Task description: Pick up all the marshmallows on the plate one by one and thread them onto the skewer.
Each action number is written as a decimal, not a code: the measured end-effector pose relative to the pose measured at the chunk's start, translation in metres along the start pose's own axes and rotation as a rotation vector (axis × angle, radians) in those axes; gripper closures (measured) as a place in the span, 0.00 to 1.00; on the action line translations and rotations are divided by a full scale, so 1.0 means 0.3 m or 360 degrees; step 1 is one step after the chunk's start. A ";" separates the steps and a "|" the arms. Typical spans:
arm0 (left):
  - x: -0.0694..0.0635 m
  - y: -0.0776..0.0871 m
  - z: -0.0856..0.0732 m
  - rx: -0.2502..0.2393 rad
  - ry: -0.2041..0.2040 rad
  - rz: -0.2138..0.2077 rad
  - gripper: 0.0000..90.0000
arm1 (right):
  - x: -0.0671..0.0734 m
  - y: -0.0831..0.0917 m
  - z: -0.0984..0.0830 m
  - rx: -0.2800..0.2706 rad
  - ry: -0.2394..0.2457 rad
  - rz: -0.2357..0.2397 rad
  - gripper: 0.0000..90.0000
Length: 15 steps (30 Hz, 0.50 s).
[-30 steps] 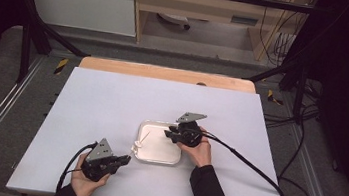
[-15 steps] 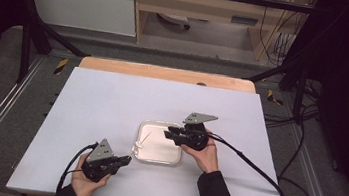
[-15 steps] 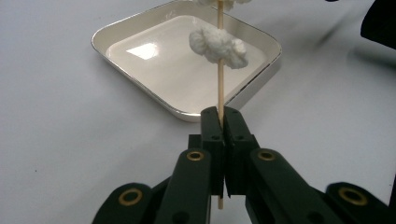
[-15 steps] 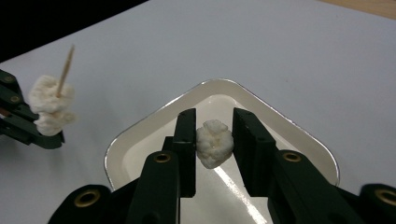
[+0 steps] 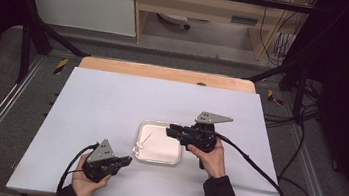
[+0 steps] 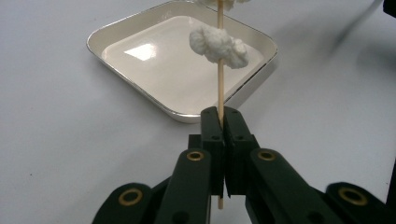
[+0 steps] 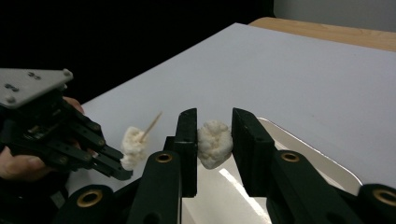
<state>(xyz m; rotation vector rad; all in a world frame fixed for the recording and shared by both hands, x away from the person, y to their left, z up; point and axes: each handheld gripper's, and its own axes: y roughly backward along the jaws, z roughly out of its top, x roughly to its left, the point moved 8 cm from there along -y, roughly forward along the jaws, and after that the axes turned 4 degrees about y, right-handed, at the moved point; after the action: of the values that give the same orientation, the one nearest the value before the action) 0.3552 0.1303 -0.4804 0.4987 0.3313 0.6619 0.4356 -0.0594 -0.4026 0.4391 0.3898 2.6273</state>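
1. Skewer (image 6: pixel 219 70), a thin wooden stick, stands clamped between the fully closed jaws of the left hand-held gripper (image 6: pixel 219 122); in the left gripper view it rises straight up from the jaws, and its lower end shows beneath them.
2. One white, crumbly lump (image 6: pixel 218 45) is threaded on the skewer partway up, with the edge of another white piece at the top of that view.
3. In the right gripper view the skewer's pointed tip (image 7: pixel 152 122) pokes out past a white lump (image 7: pixel 133 145) on it.
4. A second white lump (image 7: pixel 214 143), loose from the stick, sits pinched between the pads of the right hand-held gripper (image 7: pixel 214 144), whose jaws are closed just to the lump's width.
5. That right hand-held gripper (image 5: pixel 172 130) hangs over the right part of a shallow white square tray (image 5: pixel 171 159), above its floor; in the right gripper view the lump is near the skewer's tip but apart from it.
6. The left hand-held gripper (image 5: pixel 124 161) is held near the front edge of the counter, just beside the tray's front left corner, with the skewer (image 5: pixel 144 139) slanting up over the tray.
7. The tray lies near the middle of the white counter (image 5: pixel 111 100).
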 end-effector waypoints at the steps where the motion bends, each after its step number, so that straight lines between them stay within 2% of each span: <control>1: 0.000 0.000 0.000 0.0003 -0.0004 0.0000 0.98 | 0.005 0.003 0.006 -0.0014 -0.0014 0.0015 0.81; 8: -0.003 -0.001 0.001 0.0002 -0.0009 -0.0004 0.98 | 0.029 0.005 0.039 -0.0069 -0.0069 0.0075 0.81; 15: -0.005 0.000 0.002 -0.0004 -0.0008 -0.0007 0.98 | 0.050 -0.030 0.051 -0.0059 -0.0095 0.0123 0.81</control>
<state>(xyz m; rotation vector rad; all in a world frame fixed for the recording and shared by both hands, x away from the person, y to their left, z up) 0.3543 0.1291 -0.4797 0.4970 0.3265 0.6569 0.4319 -0.0416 -0.3882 0.5291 0.3101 2.6839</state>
